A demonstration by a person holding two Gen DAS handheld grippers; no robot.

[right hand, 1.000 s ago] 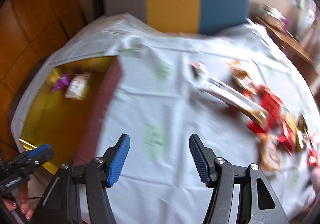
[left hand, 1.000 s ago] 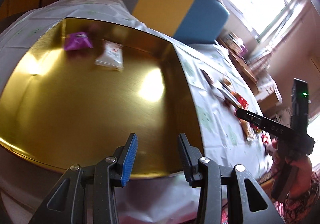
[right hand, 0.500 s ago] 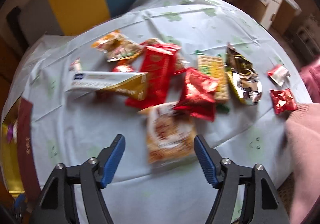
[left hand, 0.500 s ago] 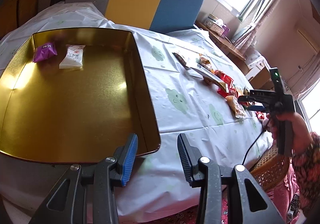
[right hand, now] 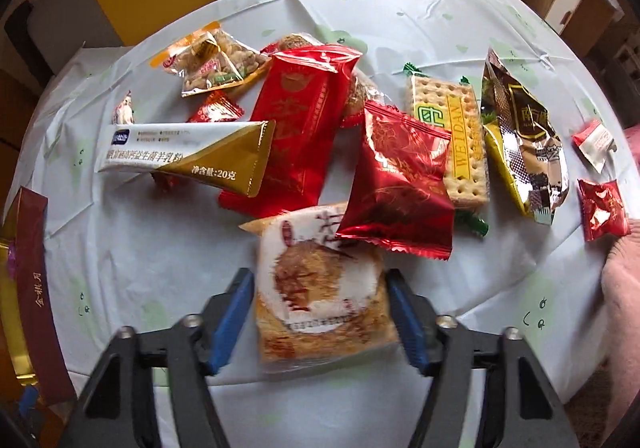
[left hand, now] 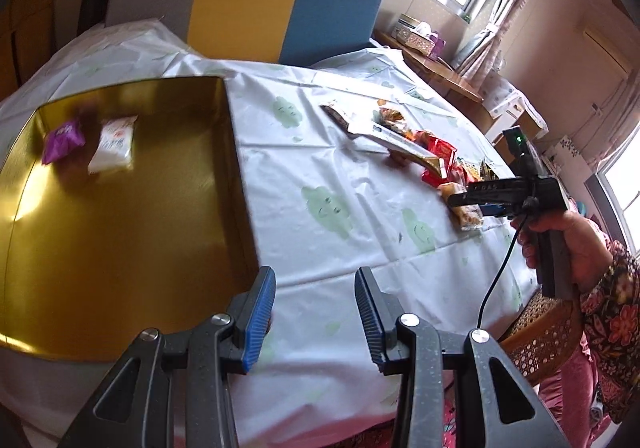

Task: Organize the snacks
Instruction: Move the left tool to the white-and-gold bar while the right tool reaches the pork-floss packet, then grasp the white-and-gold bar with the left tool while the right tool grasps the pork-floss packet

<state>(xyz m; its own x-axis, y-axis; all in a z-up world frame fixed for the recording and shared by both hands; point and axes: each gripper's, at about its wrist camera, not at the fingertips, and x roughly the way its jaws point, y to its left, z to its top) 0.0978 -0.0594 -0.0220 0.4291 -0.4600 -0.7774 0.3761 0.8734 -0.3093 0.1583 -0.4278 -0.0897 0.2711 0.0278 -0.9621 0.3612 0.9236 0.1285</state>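
Right wrist view: pastry packet (right hand: pixel 320 284) lies between the right gripper (right hand: pixel 320 308) pads, long axis toward 12 o'clock; jaws have just been closing, flanking it, not visibly pressing; gold tin (right hand: pixel 12 288) at 9 o'clock.

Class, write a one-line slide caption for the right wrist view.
Right gripper straddles a white-and-brown pastry packet at the near edge of a snack pile on the tablecloth, jaws closing in.
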